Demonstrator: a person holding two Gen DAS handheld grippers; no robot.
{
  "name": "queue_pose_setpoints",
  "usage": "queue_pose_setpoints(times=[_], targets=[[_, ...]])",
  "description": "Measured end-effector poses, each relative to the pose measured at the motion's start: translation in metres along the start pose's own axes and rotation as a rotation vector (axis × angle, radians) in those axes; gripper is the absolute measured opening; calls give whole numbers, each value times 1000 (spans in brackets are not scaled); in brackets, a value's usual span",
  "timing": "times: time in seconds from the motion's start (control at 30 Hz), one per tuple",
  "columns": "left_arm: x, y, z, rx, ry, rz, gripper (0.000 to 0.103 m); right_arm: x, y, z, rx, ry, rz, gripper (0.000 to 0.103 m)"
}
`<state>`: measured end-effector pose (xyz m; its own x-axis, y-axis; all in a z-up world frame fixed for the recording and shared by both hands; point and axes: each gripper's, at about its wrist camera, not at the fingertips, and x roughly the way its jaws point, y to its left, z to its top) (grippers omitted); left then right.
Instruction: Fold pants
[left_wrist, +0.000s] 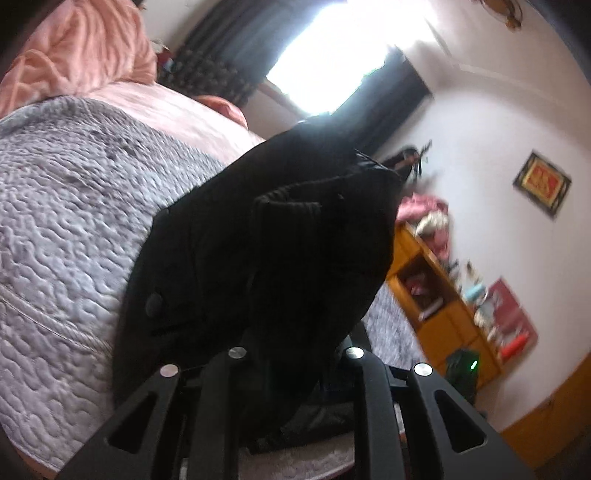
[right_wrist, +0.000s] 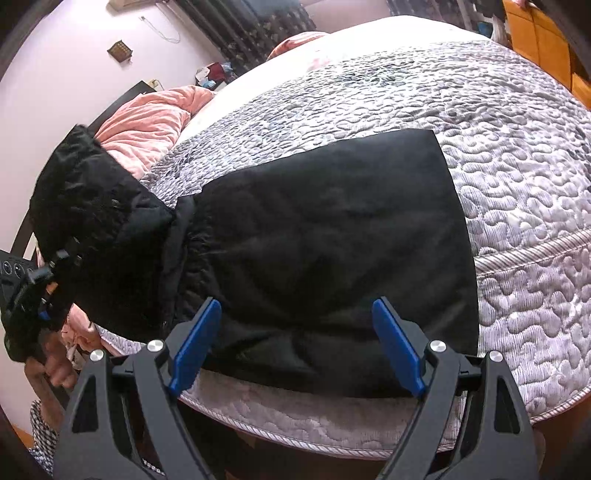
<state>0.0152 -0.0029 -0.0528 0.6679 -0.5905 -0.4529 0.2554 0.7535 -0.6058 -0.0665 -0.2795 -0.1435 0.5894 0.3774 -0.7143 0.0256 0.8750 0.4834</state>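
Observation:
Black pants (right_wrist: 332, 229) lie flat on the grey quilted bed (right_wrist: 517, 184), reaching to its near edge. Their left end is lifted off the bed and bunched up. In the right wrist view my left gripper (right_wrist: 37, 288) is at the far left, held by a hand, shut on that raised end. In the left wrist view the raised black fabric (left_wrist: 280, 229) hangs over my left gripper (left_wrist: 291, 354) and hides its fingertips. My right gripper (right_wrist: 297, 343) hovers open over the pants' near edge, with nothing between its blue pads (right_wrist: 195, 347).
A pink duvet (right_wrist: 147, 125) is heaped at the head of the bed. An orange wooden shelf unit (left_wrist: 443, 295) with clutter stands by the white wall beyond the bed. A bright window with dark curtains (left_wrist: 332, 55) is behind. The bed's front edge (right_wrist: 295, 432) is just below my right gripper.

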Motion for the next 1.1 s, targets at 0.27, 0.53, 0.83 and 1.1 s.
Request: queue_pose_setpoints(times=[0.27, 0.53, 0.83, 1.1], targets=[[50, -24, -36, 108, 142, 55, 18, 4, -5, -1, 10, 5, 8, 84], [95, -31, -74, 198, 280, 85, 44, 18, -13, -7, 29, 41, -5, 85], [36, -30, -52, 88, 226, -74, 98, 16, -19, -7, 58, 49, 20, 87], [26, 49, -43, -20, 178, 271, 98, -1, 21, 13, -12, 21, 80, 93]])
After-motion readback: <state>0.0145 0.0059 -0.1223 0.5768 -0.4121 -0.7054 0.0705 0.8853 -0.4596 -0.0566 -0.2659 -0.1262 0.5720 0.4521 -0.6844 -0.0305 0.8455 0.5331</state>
